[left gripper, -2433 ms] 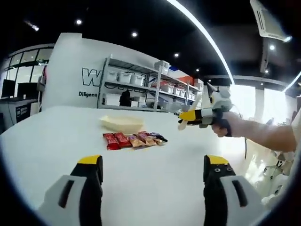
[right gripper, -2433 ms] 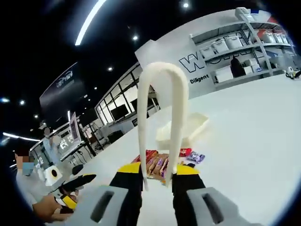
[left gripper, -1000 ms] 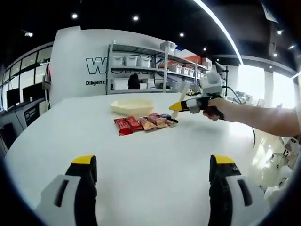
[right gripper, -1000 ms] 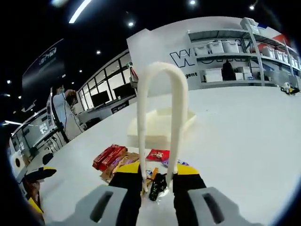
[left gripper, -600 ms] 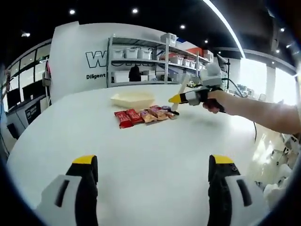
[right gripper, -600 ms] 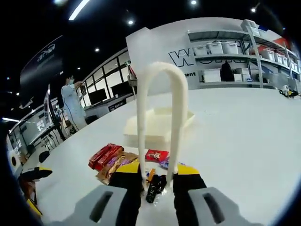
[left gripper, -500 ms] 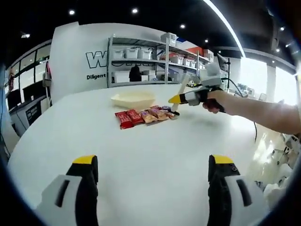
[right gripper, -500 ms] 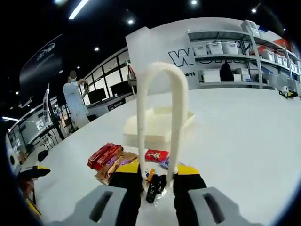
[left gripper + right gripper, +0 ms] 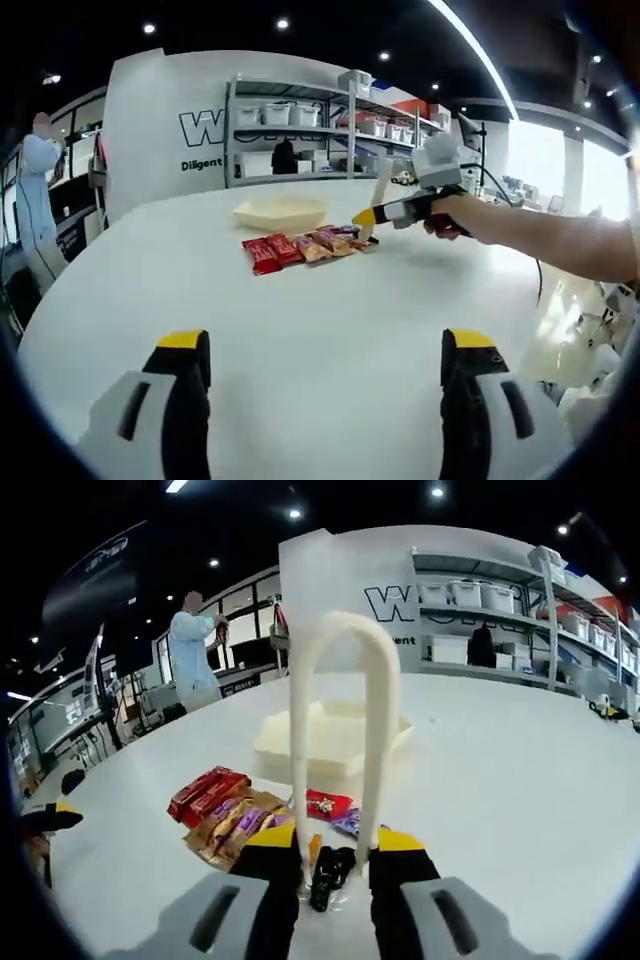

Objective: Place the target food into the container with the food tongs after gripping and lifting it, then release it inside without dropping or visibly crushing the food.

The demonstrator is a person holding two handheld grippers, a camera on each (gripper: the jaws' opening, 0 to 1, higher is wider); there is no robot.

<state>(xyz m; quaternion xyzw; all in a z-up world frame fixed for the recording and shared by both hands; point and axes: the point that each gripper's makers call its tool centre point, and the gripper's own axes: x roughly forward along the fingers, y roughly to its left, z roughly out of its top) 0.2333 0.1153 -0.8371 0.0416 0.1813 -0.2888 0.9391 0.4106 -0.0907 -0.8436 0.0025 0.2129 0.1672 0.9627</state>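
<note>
My right gripper [image 9: 338, 852] is shut on cream food tongs [image 9: 377, 710], whose loop rises ahead of the jaws. The tong tips stand on either side of a dark wrapped snack [image 9: 328, 868] lying on the white table [image 9: 520, 780]; whether they pinch it I cannot tell. Beyond it lie red packets [image 9: 205, 790], gold ones [image 9: 228, 825] and a small red one [image 9: 325, 803]. A cream container [image 9: 330, 738] sits behind them. In the left gripper view, the right gripper [image 9: 385, 212] hovers over the right end of the packet row [image 9: 300, 245], near the container [image 9: 280, 212]. My left gripper [image 9: 325, 350] is open and holds nothing.
A hand and forearm [image 9: 520, 235] reach in from the right. Shelving with bins [image 9: 300, 130] lines the back wall. A person [image 9: 195, 650] stands far off at the left. Bare white table [image 9: 320, 310] stretches between my left gripper and the packets.
The right gripper with the tongs has shifted slightly left over the packet row. The dark snack stays between the tong tips. The person in the background has walked closer.
</note>
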